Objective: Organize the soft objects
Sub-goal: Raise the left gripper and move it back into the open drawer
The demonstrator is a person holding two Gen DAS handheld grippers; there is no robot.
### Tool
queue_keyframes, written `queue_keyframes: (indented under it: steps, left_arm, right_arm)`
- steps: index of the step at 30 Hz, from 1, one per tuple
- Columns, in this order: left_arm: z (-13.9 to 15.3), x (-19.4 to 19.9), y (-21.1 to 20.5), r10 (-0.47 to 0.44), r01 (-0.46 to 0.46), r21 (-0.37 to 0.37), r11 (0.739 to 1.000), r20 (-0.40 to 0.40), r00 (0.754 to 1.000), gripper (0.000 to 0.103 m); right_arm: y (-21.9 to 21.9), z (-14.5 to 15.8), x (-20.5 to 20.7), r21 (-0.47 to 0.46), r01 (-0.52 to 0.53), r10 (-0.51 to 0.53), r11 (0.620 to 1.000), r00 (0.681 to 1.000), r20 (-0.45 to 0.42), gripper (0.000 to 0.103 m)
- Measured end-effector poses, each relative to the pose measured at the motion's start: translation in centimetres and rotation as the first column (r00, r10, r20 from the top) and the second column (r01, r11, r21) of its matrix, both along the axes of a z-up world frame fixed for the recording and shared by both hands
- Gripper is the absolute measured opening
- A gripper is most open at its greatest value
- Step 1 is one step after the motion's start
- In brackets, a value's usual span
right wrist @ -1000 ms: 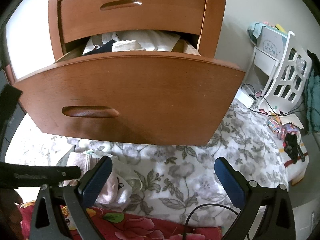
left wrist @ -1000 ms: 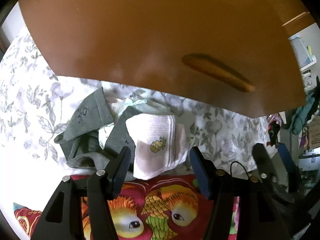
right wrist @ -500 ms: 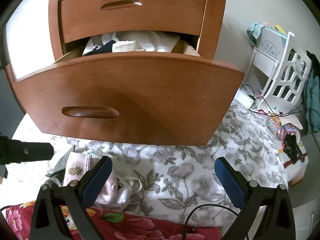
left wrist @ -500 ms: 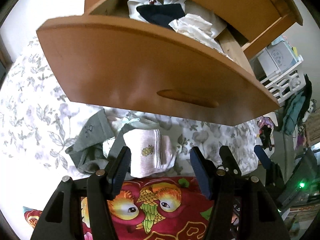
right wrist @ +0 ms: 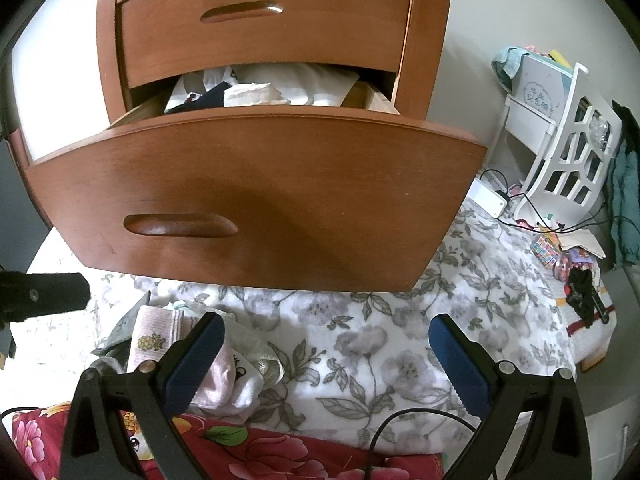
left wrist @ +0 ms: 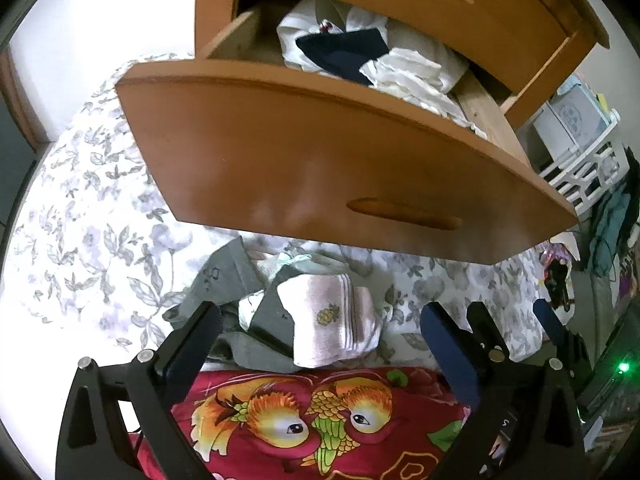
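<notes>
While the left tongs (left wrist: 318,334) open, ribbed pink socks (left wrist: 334,318) lie folded.

I raised the left gripper (left wrist: 320,332) away from the pink sock (left wrist: 332,320) and tipped it up, so the open drawer (left wrist: 320,168) with its folded clothes (left wrist: 372,60) came into view where only its front had shown. Its jaws were opening, spread wide with nothing between them.

Right gripper (right wrist: 326,354) is hovering with jaws spread, nothing between them, over floral bedsheet (right wrist: 384,344). Open drawer (right wrist: 256,196) is showing folded clothes (right wrist: 264,90). Pink sock (right wrist: 154,340) is lying beside left finger.
</notes>
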State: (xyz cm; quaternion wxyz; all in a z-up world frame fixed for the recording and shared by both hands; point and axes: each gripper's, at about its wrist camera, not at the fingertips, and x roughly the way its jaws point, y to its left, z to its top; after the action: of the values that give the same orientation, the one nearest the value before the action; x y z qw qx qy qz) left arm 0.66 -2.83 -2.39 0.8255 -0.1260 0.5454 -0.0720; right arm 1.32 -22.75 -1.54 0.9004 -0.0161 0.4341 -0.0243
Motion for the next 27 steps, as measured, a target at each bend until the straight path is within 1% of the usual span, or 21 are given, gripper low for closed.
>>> queue_keyframes:
  steps: [3,6,8,11,14,16,19,24,27]
  left_arm:
    - [1.0,-0.3,0.3,0.009,-0.008,-0.01,1.0,0.044,0.999,0.102]
    - [2.3,-0.5,0.5,-0.002,0.004,-0.022,1.0,0.097,0.995,0.102]
    - [3.2,-0.7,0.3,-0.009,0.009,0.0,1.0,0.136,0.991,0.102]
    - [4.9,-0.9,0.2,-0.012,0.0,0.058,0.998,0.205,0.979,0.102]
    - [6.5,-0.9,0.4,0.004,-0.028,0.089,0.996,0.258,0.966,0.102]
    - [7.2,-0.8,0.5,-0.002,-0.028,0.098,0.995,0.29,0.957,0.102]
    - [8.0,-0.2,0.6,-0.006,-0.025,0.097,0.995,0.304,0.953,0.101]
    - [9.3,1.2,0.8,-0.003,-0.018,0.065,0.998,0.308,0.951,0.101]
    - [9.9,2.2,0.4,-0.014,-0.013,0.086,0.996,0.305,0.952,0.101]
  right_arm:
    - [0.1,0.0,0.0,0.0,0.0,0.0,1.0,1.0,-0.001,0.103]
    - [0.0,0.0,0.0,0.0,0.0,0.0,1.0,1.0,-0.001,0.103]
    - [0.0,0.0,0.0,0.0,0.0,0.0,1.0,1.0,0.0,0.103]
    - [0.0,0.0,0.0,0.001,0.0,0.0,1.0,1.0,-0.002,0.103]
    - [0.1,0.1,0.1,0.001,-0.002,0.002,1.0,1.0,-0.003,0.103]
    - [0.1,0.1,0.1,0.002,-0.001,0.001,1.0,1.0,-0.003,0.103]
    - [0.1,0.1,0.1,0.006,0.0,0.0,1.0,1.0,-0.003,0.103]
    - [0.1,0.0,0.1,0.007,-0.001,0.001,1.0,1.0,-0.003,0.103]
    - [0.1,0.0,0.1,0.012,0.0,0.0,1.0,1.0,-0.005,0.103]
